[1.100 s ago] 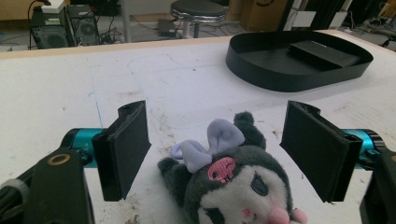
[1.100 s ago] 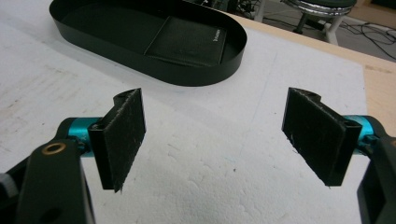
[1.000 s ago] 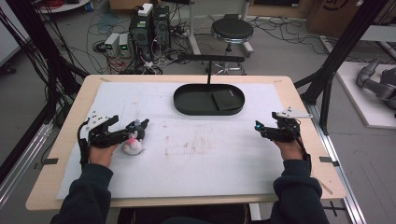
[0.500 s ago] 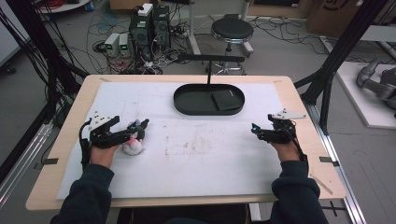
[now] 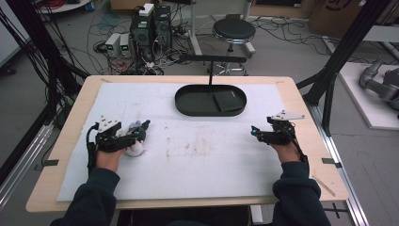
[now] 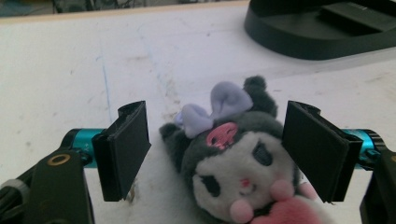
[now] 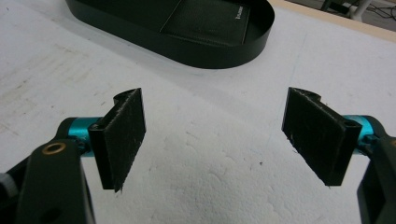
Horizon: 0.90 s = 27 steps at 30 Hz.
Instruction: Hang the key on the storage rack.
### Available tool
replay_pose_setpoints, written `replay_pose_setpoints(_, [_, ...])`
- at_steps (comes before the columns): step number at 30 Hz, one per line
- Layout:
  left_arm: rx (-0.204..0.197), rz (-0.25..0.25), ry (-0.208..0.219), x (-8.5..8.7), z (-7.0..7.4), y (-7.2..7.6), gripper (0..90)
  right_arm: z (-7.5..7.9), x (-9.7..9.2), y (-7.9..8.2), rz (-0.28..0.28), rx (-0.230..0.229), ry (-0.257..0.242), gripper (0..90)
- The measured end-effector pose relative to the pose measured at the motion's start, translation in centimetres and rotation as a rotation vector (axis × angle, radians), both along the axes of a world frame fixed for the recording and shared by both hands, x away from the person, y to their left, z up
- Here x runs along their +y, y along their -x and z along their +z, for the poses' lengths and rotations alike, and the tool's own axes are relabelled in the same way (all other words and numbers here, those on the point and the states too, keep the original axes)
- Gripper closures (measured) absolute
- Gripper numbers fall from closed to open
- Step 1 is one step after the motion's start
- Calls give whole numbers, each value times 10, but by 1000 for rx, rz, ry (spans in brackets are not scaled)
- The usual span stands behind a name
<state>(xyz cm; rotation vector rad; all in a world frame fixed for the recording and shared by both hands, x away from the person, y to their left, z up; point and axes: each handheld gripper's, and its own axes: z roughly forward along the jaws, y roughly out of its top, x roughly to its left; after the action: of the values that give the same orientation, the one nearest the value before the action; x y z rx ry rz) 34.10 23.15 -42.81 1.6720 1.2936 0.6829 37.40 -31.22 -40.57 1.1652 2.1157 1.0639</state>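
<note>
Plush toy [image 6: 243, 158]: lies on the white mat near the left edge of the tabletop, its face toward the left gripper camera, the purple bow toward the far edge.
Left gripper [image 5: 136, 136]: jaws stand wide on both sides of the toy; the right pad looks close to its cheek, the left pad is apart, so no grip yet.
Long axis: I judge the toy lies along the gripper's line of reach, so the jaws can close across its head.
Black tray [image 5: 188, 106]: at the far middle, well apart from the toy, toward the right.
Right gripper [image 5: 256, 134]: jaws wide, nothing between them, near the right edge, much farther from the toy.
</note>
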Motion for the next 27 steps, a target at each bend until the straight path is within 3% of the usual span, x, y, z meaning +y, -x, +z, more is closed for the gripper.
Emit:
replay_pose_setpoints(3, [9,6,11,-1,-1,-1,220,0,1,0,2,6,-1,220])
replay_pose_setpoints(6, [49,-41,34,-7,-5,-3,219,0,0,1,-1,9,-13,220])
replay_pose_setpoints(12, [95,-75,17,-16,-10,-6,218,1,-2,3,-1,4,-17,220])
replay_pose_setpoints(17, [118,-86,-8,-20,-13,-8,207,-1,-2,1,-4,14,-16,220])
replay_pose_setpoints(20, [153,-86,-85,-26,-18,-10,187,-1,-3,0,-2,17,-16,220])
replay_pose_setpoints(27, [164,-97,-86,-30,-17,-9,294,-1,-3,1,-3,18,-17,220])
